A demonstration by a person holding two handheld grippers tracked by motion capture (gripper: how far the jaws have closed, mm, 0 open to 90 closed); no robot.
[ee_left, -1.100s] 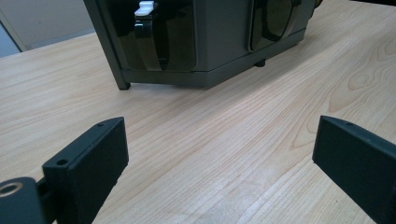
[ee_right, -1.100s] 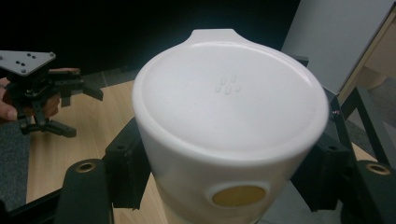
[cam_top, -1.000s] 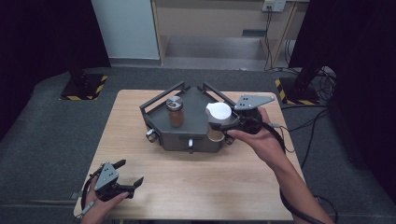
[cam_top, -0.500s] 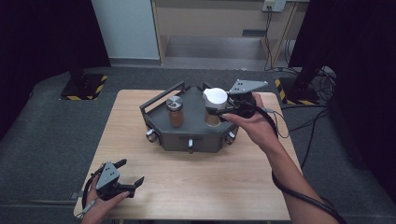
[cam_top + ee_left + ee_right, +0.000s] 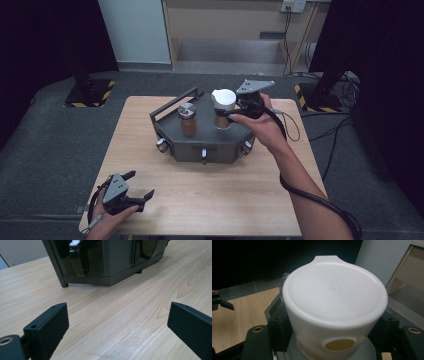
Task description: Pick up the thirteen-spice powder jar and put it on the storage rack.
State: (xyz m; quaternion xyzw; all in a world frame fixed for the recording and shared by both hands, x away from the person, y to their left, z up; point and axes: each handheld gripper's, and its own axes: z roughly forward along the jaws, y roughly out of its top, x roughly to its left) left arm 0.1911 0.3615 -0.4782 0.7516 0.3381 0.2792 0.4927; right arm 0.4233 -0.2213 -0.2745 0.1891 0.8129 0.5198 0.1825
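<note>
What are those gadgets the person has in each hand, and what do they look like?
Each is a handheld black two-jaw gripper. The left gripper and right gripper both carry a grey three-cornered plate on top. The jaws are flat black blocks with small screw holes. A black cable trails from the right one along the forearm. No sleeves are visible.

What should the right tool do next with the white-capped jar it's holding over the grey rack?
Probably lower it straight down into the rack. The right tool is shut on the white-capped jar, which stands above the grey rack, right of the silver-lidded jar. The left tool rests open near the table edge, well clear.
</note>
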